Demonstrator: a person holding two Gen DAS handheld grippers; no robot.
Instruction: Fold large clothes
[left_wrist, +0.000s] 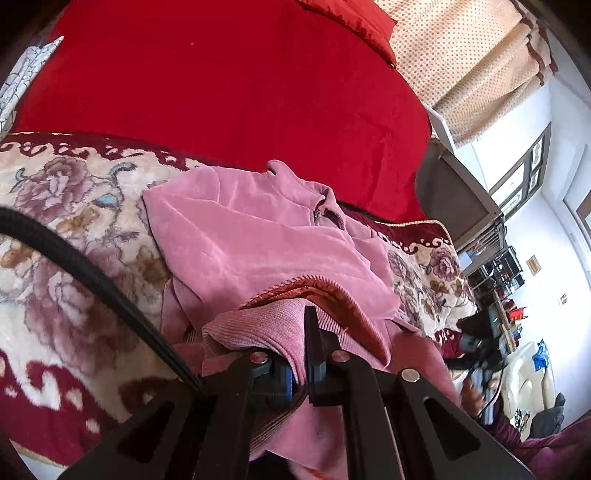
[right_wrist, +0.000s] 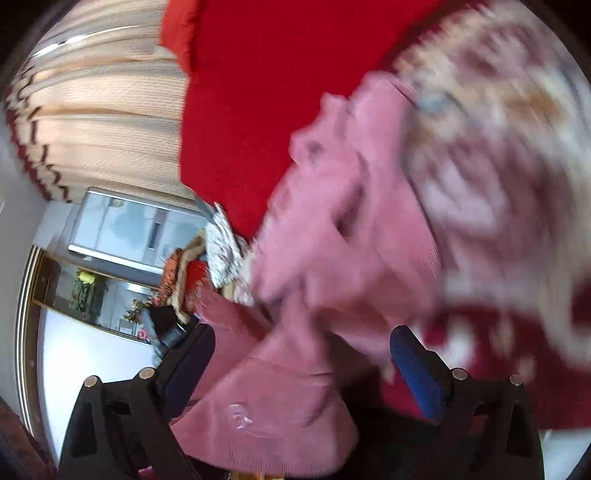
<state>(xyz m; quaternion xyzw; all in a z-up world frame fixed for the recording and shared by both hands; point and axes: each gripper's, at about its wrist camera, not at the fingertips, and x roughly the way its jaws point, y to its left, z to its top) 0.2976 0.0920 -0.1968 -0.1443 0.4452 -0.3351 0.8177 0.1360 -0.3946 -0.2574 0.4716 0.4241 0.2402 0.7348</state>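
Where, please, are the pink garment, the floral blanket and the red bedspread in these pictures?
pink garment (left_wrist: 258, 236): left wrist view, on its smooth upper panel.
floral blanket (left_wrist: 66, 206): left wrist view, on a flower print.
red bedspread (left_wrist: 221, 92): left wrist view, on its plain middle.

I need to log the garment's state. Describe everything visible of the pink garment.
The pink garment is a soft, velvety top with a collar and a short zip at the neck, ribbed knit at its hem, and a rust-coloured lining showing at one lifted edge. It lies crumpled and partly folded on a floral blanket. The left gripper is shut on its ribbed edge. The right gripper stands open, fabric lying between its fingers; that view is blurred.
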